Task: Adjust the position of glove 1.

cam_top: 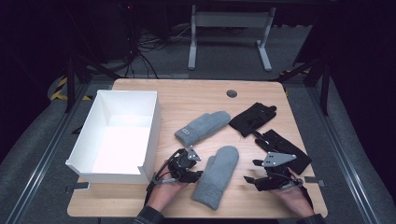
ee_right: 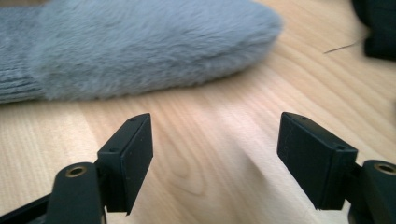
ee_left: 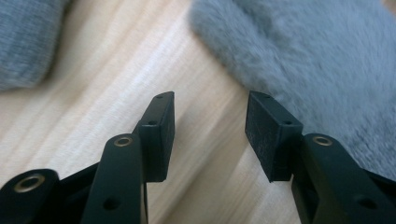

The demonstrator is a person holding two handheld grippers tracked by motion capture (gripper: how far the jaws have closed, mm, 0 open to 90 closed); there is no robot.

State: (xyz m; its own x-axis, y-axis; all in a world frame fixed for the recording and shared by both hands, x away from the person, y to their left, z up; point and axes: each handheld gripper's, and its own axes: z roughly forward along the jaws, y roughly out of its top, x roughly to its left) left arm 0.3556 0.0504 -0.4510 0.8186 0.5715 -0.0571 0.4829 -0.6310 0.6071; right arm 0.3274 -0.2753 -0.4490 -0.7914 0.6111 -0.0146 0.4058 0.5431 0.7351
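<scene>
Grey mitten [cam_top: 216,177], the nearer of the pair, lies flat on the bench [cam_top: 261,205] between my two tools, cuff toward me. My left tool [cam_top: 198,173] sits just beside its left edge, jaws apart with only bare wood between them; my right tool [cam_top: 250,179] stands off to the mitten's right, jaws wider apart (nothing in them either). Beyond lie the second grey mitten [cam_top: 203,126], two black gloves [cam_top: 252,118] and the white box [cam_top: 116,136].

No readable txt anywhere; small pale tag [cam_top: 187,132] on cuff of grey mitten [cam_top: 203,125] nr white box [cam_top: 148,116], too blurry to read.
</scene>
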